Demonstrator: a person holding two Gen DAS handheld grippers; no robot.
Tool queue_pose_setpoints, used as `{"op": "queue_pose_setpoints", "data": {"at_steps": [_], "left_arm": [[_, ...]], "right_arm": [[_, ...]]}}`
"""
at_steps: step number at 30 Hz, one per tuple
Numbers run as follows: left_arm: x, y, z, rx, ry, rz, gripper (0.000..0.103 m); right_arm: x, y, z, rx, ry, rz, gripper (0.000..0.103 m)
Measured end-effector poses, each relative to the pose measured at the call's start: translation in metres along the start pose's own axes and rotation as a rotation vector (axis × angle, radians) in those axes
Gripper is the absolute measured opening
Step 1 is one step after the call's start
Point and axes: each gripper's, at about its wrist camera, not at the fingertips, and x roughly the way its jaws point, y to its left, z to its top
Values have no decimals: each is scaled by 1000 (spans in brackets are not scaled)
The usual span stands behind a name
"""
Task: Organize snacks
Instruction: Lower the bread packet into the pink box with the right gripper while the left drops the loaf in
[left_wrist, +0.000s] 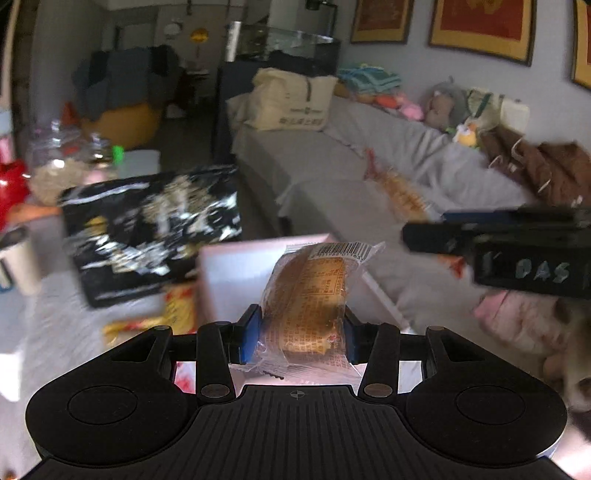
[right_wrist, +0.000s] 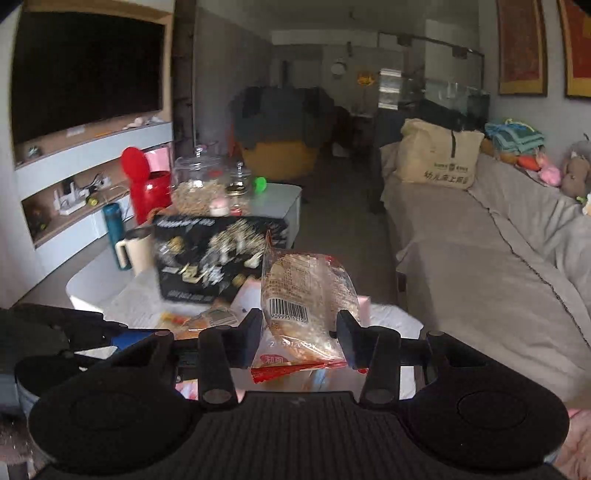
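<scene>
Two clear-wrapped buns: the left gripper (left_wrist: 301, 328) pinches one golden bun packet (left_wrist: 310, 299), the right gripper (right_wrist: 301, 334) another red-edged packet (right_wrist: 303, 306). One black box (right_wrist: 218, 254) sits beyond.

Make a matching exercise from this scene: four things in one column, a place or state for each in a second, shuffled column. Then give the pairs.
Things:
1. wrapped bun
2. red-edged snack packet
3. black box
4. cream bag

Places or states:
A. on the grey sofa
B. clamped in the left gripper
C. on the table beyond both grippers
D. clamped in the right gripper

Pairs: 1-B, 2-D, 3-C, 4-A
</scene>
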Motion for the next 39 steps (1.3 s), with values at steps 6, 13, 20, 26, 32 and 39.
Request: {"op": "queue_pose_setpoints", "data": {"at_steps": [6, 13, 20, 26, 32, 39], "left_arm": [[92, 43, 15, -124, 124, -73, 49], [64, 79, 13, -187, 15, -103, 49], [37, 112, -27, -158, 53, 182, 49], [27, 124, -73, -197, 99, 161, 49], [32, 119, -89, -202, 118, 139, 49], [50, 104, -73, -163, 73, 153, 49]], "right_arm": [[87, -37, 16, 113, 142, 26, 51], [117, -49, -2, 168, 220, 16, 51], [105, -29, -29, 135, 265, 10, 51], [99, 7, -48, 104, 289, 57, 51], [97, 44, -70, 54, 331, 88, 51], [104, 59, -99, 36, 305, 100, 51]]}}
